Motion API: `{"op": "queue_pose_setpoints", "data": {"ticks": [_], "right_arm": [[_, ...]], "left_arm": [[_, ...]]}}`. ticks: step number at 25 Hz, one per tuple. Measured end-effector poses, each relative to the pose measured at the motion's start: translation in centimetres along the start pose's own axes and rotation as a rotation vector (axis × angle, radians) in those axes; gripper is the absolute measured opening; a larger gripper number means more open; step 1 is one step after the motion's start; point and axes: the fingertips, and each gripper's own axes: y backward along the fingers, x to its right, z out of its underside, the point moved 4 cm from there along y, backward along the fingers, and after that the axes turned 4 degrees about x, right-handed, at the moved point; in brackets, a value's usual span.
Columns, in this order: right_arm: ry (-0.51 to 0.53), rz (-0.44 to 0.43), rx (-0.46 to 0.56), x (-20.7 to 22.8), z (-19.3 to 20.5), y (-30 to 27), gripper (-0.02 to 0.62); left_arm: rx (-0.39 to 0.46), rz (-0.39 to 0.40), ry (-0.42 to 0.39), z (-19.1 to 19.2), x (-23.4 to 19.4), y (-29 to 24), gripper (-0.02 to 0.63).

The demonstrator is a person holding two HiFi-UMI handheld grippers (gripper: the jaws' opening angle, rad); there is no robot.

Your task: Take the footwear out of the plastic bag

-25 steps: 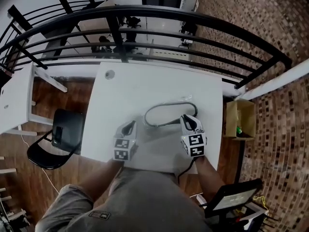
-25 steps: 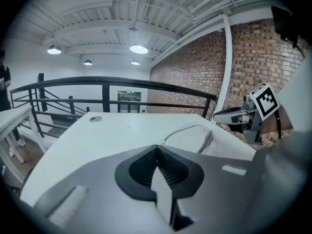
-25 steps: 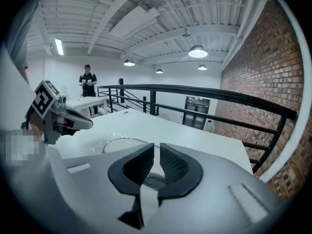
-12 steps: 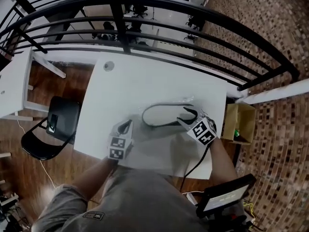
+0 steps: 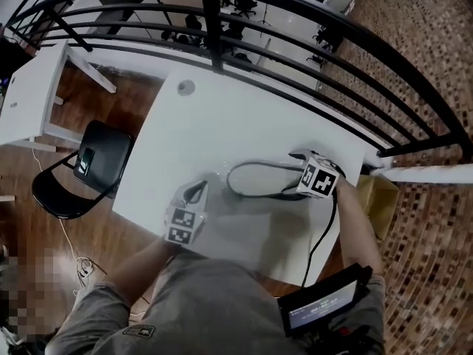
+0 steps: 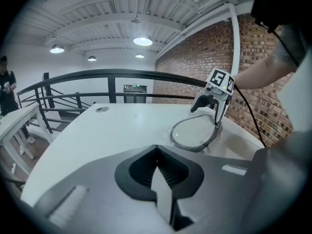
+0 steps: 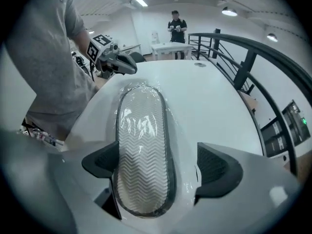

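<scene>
- Left gripper (image 6: 157, 179) shut tight on nothing, low over white table (image 5: 214, 124).
- Right gripper (image 7: 156, 167) spread wide around slipper (image 7: 144, 145), sole up inside clear bag (image 7: 181, 130).

Left gripper (image 6: 156, 162) fingers (image 6: 141, 170) together, bagged slipper (image 6: 194, 133) beyond

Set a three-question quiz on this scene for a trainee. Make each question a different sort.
1. True or false: the left gripper has its jaws wide apart.
2. Multiple choice: what lies between the open jaws of the right gripper? A) a black chair B) the bagged footwear C) nothing
3. Fill the gap: on the white table, the zigzag sole of the footwear faces ____.

Key: 1 false, the jaws are together with nothing between them; 2 B; 3 up.
</scene>
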Motion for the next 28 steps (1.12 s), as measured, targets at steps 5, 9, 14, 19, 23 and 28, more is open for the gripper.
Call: {"op": "queue_pose_setpoints", "data": {"ticks": [5, 9, 14, 19, 23, 28], "right_arm": [[0.012, -0.138, -0.085, 0.0, -0.1, -1.8, 0.512], [0.047, -0.194, -0.118, -1.0, -0.1, -2.0, 0.447], [0.088, -0.158, -0.128, -2.3, -0.8, -1.7, 0.362], [0.172, 0.041, -0.118, -4.0, -1.2, -0.2, 0.344], [0.249, 0.256, -0.096, -5.8, -1.3, 0.8, 0.339], [0.31, 0.489, -0.06, -7.8, -1.0, 1.7, 0.333]], "left_arm": [[-0.001, -0.029, 0.021, 0.5, -0.8, 0.5, 0.001], [0.002, -0.04, 0.027, 0.5, -1.0, 0.8, 0.001], [0.004, -0.02, 0.005, 0.5, -1.0, 0.8, 0.0], [0.001, 0.03, -0.046, 0.8, 0.1, 0.4, 0.002], [-0.007, 0.079, -0.1, 1.3, 0.6, 0.2, 0.002], [-0.012, 0.143, -0.19, 1.3, 1.2, -0.6, 0.002]]}}
